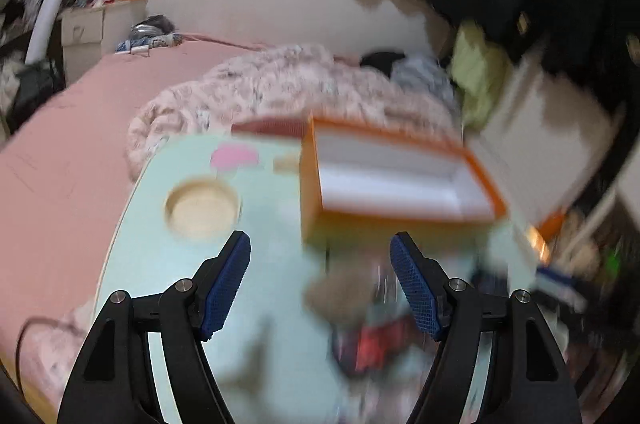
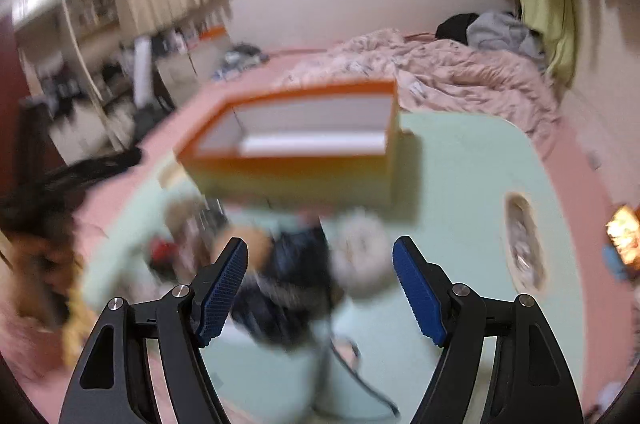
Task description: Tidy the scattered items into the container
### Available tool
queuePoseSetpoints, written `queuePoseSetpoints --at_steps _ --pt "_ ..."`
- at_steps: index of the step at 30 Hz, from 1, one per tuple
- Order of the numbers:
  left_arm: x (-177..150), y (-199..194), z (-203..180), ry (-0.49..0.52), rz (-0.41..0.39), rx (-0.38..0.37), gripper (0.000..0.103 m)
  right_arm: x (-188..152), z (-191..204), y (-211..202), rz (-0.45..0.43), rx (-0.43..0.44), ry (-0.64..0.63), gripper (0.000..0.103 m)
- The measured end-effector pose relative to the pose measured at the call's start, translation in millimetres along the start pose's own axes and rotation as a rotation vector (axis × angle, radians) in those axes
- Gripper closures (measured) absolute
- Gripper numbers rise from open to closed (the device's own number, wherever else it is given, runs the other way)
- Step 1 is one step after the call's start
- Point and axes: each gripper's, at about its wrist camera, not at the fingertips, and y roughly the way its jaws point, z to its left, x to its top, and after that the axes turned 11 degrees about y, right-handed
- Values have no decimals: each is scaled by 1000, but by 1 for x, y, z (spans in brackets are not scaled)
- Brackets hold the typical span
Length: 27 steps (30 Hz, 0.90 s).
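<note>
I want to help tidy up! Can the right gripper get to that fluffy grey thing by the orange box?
Probably yes. The right gripper is open and empty, and the fluffy grey thing lies just ahead on the green table, with nothing covering it.

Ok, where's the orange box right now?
The orange box stands open on the pale green table on the bed, just beyond the scattered items; right of centre in the left wrist view, centre-left in the right wrist view.

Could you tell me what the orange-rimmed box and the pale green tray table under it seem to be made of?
The orange-rimmed box looks like cardboard: thin, straight walls, matte white inside, flat printed orange edge. The pale green tray table looks like painted or laminated wood board: its smooth, slightly glossy top gives way to a bare tan surface in the round recess. Blur leaves both uncertain.
</note>
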Motion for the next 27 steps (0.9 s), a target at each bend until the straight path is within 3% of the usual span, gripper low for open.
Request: queuePoseSetpoints --at_steps 4,7,10,12,27 --pt "-57 -18 -22 37 59 16 30 -27 0 4 47 -51 -26 28" --pt "-78 -21 -40 87 71 41 30 -37 8 10 69 -93 -75 28" --pt "-83 -8 -49 116 109 65 30 -44 12 25 113 -139 -117 25" --pt "-84 -1 -51 121 117 83 30 -48 7 35 136 -158 -114 0" --pt "-87 4 -54 152 95 118 16 -48 -4 38 138 -159 -111 0"
